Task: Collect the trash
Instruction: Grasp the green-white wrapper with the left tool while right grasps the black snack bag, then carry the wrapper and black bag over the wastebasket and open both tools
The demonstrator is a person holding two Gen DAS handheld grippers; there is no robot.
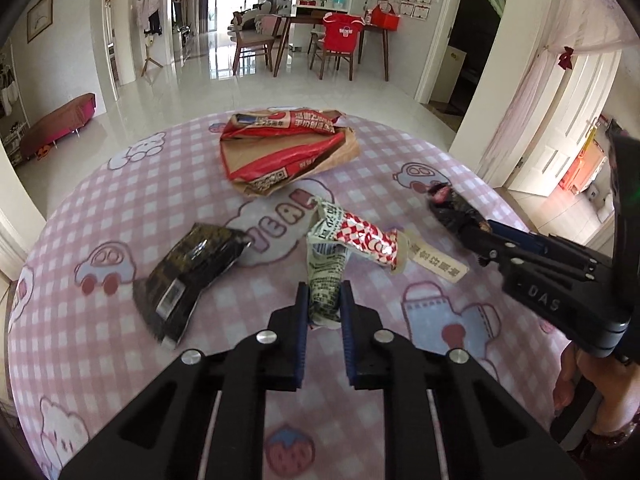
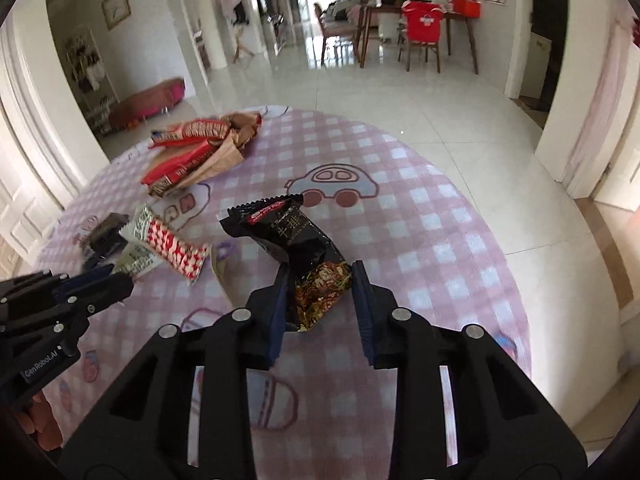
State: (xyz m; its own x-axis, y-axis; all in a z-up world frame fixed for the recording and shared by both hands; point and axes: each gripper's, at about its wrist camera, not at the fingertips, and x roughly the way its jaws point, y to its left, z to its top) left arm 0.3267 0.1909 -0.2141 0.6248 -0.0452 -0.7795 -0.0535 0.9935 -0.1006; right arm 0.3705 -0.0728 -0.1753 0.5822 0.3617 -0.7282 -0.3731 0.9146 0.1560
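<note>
My left gripper [image 1: 324, 300] is shut on a crumpled red-and-white checked wrapper [image 1: 352, 236], held just above the pink checked tablecloth [image 1: 160, 184]; the wrapper also shows in the right wrist view [image 2: 172, 248]. My right gripper [image 2: 320, 280] is shut on a black snack wrapper [image 2: 296, 240], which also shows at the right in the left wrist view [image 1: 452, 208]. A second black wrapper [image 1: 188, 272] lies on the cloth to the left. A torn red and brown paper bag [image 1: 284, 148] lies at the far side, also seen from the right wrist [image 2: 196, 152].
A small cream label [image 1: 436, 260] lies on the cloth beside the checked wrapper. The round table edge drops to a glossy white tiled floor [image 2: 400, 92]. A dining table and chairs with a red cover [image 1: 340, 36] stand far behind.
</note>
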